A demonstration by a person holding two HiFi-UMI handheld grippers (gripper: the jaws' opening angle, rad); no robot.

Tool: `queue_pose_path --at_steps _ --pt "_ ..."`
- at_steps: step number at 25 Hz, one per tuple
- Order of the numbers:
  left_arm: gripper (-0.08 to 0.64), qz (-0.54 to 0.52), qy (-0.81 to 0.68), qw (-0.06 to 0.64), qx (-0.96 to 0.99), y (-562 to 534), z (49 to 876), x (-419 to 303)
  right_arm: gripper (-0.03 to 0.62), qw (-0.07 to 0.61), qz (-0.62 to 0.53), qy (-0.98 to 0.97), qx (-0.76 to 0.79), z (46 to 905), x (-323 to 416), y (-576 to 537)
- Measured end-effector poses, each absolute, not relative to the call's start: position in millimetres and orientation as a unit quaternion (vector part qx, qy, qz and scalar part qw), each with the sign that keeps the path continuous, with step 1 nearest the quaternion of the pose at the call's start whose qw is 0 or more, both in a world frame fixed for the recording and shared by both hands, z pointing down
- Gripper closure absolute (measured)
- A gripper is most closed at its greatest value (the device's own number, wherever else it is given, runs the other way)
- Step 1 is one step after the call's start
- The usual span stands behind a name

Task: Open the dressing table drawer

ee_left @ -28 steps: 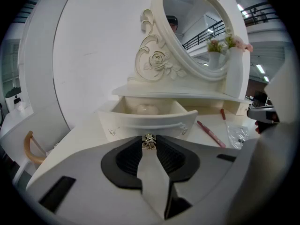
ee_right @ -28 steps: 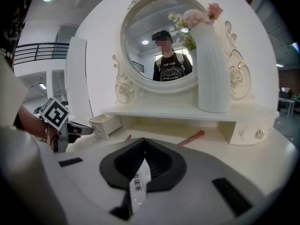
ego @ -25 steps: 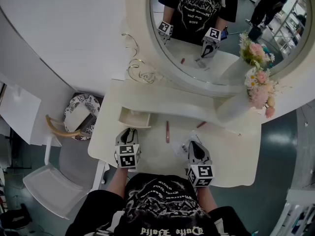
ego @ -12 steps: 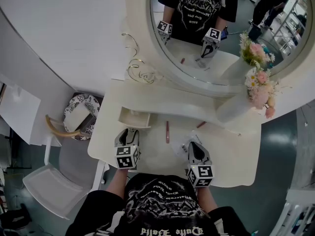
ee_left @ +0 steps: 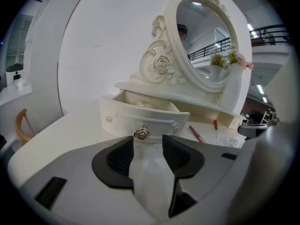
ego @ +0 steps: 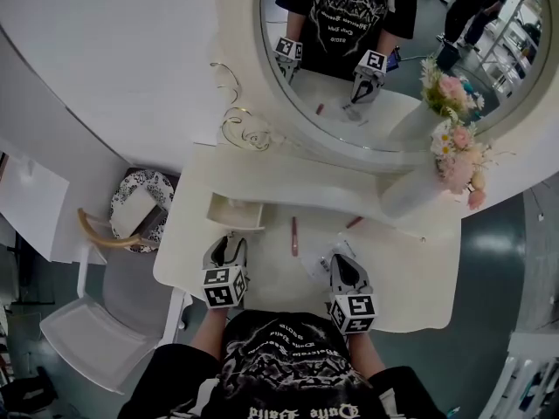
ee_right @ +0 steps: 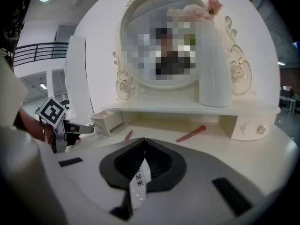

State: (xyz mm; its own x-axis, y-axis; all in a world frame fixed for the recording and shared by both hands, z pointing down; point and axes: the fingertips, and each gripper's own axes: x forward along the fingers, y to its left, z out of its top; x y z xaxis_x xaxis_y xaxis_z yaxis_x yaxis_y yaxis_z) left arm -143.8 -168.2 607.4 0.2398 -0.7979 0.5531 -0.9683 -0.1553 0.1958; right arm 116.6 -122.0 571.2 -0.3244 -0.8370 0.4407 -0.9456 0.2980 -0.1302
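Just short of the drawer's metal rose knob (ee_left: 142, 133), the left gripper (ee_left: 147, 145) stands open. Its jaws have just been opening, and the knob sits at their tips, clear of both pads. Behind the knob, the small drawer (ee_left: 140, 117) is pulled partway out over the white desk (ego: 410, 278). Right of the drawer lies a pink pencil (ego: 294, 234). Further right, the right gripper (ee_right: 142, 142) rests closed, with a white printed strip (ee_right: 139, 179) pinched between its jaws.
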Motion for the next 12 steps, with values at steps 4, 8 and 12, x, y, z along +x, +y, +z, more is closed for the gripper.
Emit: queue_pose_path --at_steps 4,8,12 --pt "0.373 0.168 -0.575 0.264 0.756 -162.2 605.2 -134.6 0.581 0.147 0.187 -0.792 0.562 572.1 116.2 -121.3" --pt "0.373 0.157 -0.574 0.267 0.758 -159.3 602.5 -130.2 0.581 0.148 0.187 -0.795 0.558 572.3 113.1 -121.1" --pt "0.373 0.158 -0.573 0.25 0.765 -153.1 599.4 -125.7 0.581 0.151 0.187 -0.796 0.555 573.6 112.4 -120.6"
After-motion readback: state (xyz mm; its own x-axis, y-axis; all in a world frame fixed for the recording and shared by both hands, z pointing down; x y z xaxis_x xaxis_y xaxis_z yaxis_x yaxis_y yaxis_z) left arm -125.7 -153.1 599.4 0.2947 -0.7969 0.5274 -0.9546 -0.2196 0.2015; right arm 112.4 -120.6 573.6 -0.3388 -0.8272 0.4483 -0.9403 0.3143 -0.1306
